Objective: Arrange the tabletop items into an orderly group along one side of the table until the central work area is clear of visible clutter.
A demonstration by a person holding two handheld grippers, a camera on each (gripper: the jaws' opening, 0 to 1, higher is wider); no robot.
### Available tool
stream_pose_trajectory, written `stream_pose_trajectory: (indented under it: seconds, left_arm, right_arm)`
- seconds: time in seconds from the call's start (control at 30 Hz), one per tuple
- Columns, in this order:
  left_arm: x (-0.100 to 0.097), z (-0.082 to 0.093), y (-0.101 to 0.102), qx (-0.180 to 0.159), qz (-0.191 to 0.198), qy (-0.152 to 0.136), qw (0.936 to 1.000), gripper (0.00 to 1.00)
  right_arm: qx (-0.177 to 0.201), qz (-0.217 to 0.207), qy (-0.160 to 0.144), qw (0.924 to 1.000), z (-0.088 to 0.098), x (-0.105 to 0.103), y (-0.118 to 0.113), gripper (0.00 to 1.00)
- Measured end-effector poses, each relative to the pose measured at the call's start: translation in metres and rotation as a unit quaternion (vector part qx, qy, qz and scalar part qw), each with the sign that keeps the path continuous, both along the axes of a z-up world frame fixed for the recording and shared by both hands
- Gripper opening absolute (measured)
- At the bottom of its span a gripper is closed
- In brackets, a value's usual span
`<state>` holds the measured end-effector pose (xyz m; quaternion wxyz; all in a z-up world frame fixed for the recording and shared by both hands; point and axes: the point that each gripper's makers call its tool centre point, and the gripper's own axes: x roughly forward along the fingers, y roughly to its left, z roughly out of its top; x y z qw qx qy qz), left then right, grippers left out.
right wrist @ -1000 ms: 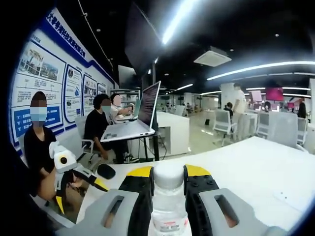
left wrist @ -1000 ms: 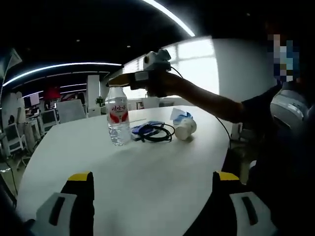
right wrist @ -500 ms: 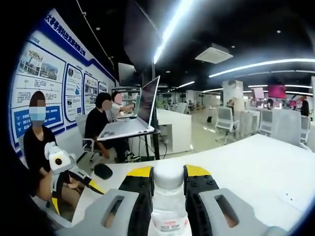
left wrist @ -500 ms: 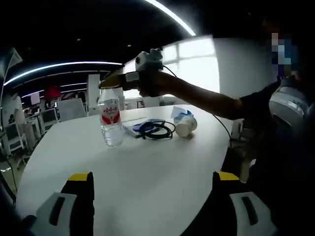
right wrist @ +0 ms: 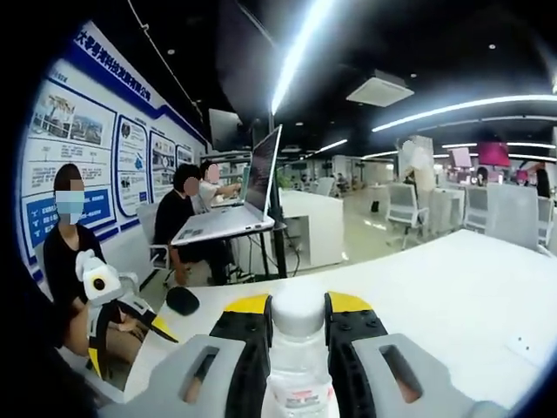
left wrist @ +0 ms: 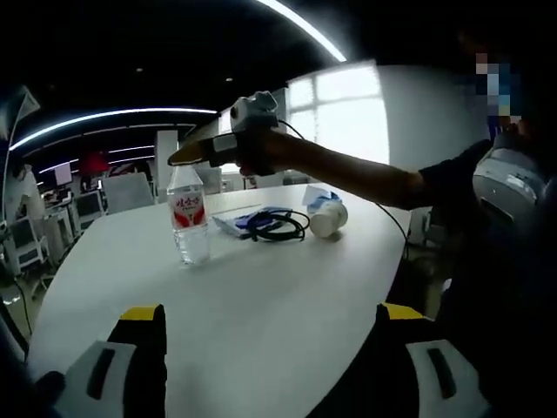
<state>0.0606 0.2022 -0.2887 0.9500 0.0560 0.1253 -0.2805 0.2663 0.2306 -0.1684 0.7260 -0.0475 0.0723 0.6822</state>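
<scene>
Right gripper (right wrist: 298,335) is clamped on the bottle (left wrist: 188,222) neck, centre-left of frame; probably light, slick plastic, tippy, so that neck hold suits. Left gripper (left wrist: 265,348) jaws apart.

One bottle (left wrist: 189,224), one cup (left wrist: 327,219), one cable (left wrist: 277,225).

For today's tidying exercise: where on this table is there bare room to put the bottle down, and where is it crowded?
Bare: the white table between the left gripper and the water bottle. Crowded: the far edge, with the black cable, blue packet and paper cup.
</scene>
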Motion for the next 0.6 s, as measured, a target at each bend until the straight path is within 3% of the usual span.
stream_pose_trajectory:
  seconds: [0.23,0.3,0.37,0.47,0.5,0.6]
  left_arm:
    - [0.002,-0.004,-0.005,0.001,-0.005,0.003,1.0,1.0]
    - [0.003,-0.002,-0.007,0.001,-0.008,0.001,1.0,1.0]
    - [0.004,0.0,-0.008,0.002,-0.009,0.0,1.0,1.0]
    - [0.003,0.001,-0.012,0.005,-0.013,-0.003,0.9999,1.0]
    - [0.002,0.002,-0.012,0.005,-0.013,-0.004,0.9999,1.0]
    - [0.0,0.003,-0.012,0.005,-0.012,-0.008,0.9999,1.0]
  right_arm:
    - [-0.009,0.019,0.001,0.9998,-0.002,-0.006,-0.004,0.22]
    - [-0.012,0.017,0.018,0.9996,-0.006,-0.006,-0.004,0.3]
    - [-0.021,0.012,0.01,0.9997,-0.01,-0.006,-0.004,0.42]
    - [-0.019,-0.001,-0.01,0.9998,-0.012,-0.007,-0.008,0.41]
    - [-0.014,0.001,0.004,0.9999,-0.01,-0.009,-0.009,0.43]
    - [-0.007,-0.004,0.0,1.0,-0.005,-0.014,-0.015,0.46]
